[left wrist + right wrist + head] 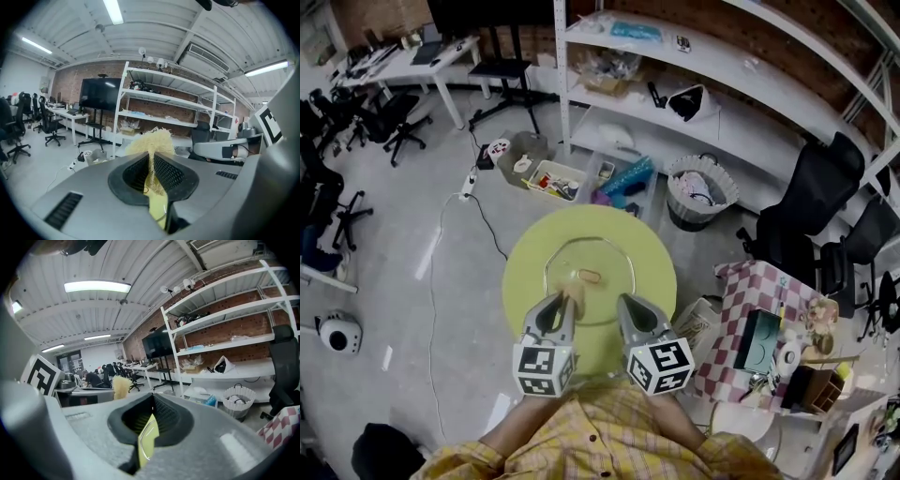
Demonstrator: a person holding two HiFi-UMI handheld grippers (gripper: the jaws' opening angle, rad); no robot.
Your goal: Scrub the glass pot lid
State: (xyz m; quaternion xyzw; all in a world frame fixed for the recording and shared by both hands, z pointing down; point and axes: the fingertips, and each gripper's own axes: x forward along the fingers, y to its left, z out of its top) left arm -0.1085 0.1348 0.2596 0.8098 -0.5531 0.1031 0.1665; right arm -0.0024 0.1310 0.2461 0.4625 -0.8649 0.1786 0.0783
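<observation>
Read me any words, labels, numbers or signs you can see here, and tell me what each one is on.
No text can be read in any view.
Left marker cube and right marker cube: black-and-white square patterns, not letters.
Things on the checked cloth: any print is too small to read.
Packages on the shelves: too blurred to read.

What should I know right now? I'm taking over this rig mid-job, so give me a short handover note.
Grippers: the left tongs are shut on the scrubber, over the near part of the lid. The right tongs are shut with nothing seen between them.
Things: the glass pot lid lies flat on the round green table, knob up.
Done: scrubber in hand.
Left: scrubbing the lid.
</observation>
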